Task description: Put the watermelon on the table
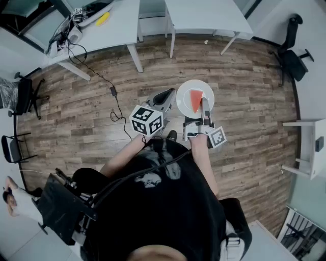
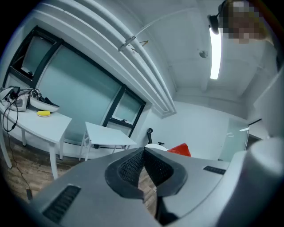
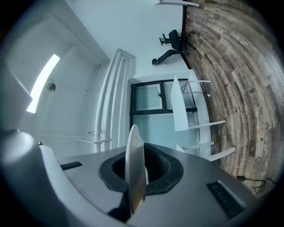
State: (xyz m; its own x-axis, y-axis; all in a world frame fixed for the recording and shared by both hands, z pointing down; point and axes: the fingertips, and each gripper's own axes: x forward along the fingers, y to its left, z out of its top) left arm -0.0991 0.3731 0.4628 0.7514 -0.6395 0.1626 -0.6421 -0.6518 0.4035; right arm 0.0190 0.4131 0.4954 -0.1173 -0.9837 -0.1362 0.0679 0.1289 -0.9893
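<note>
A red watermelon slice (image 1: 196, 100) lies on a round white plate (image 1: 185, 94), held in the air above the wooden floor. My right gripper (image 1: 205, 105) is shut on the plate's near rim. In the right gripper view the plate (image 3: 134, 168) stands edge-on between the jaws, and the slice is hidden there. My left gripper (image 1: 166, 96) is shut with nothing in it, just left of the plate. The left gripper view shows the slice (image 2: 180, 150) and the plate rim (image 2: 153, 145) just past the closed jaws of the left gripper (image 2: 143, 155).
Two white tables (image 1: 119, 25) (image 1: 204, 15) stand ahead. The left one carries cables and a yellow object (image 1: 102, 19). A cable (image 1: 113, 93) runs over the floor. Office chairs (image 1: 293, 56) (image 1: 23, 97) stand at both sides, and a white shelf (image 1: 310, 148) at right.
</note>
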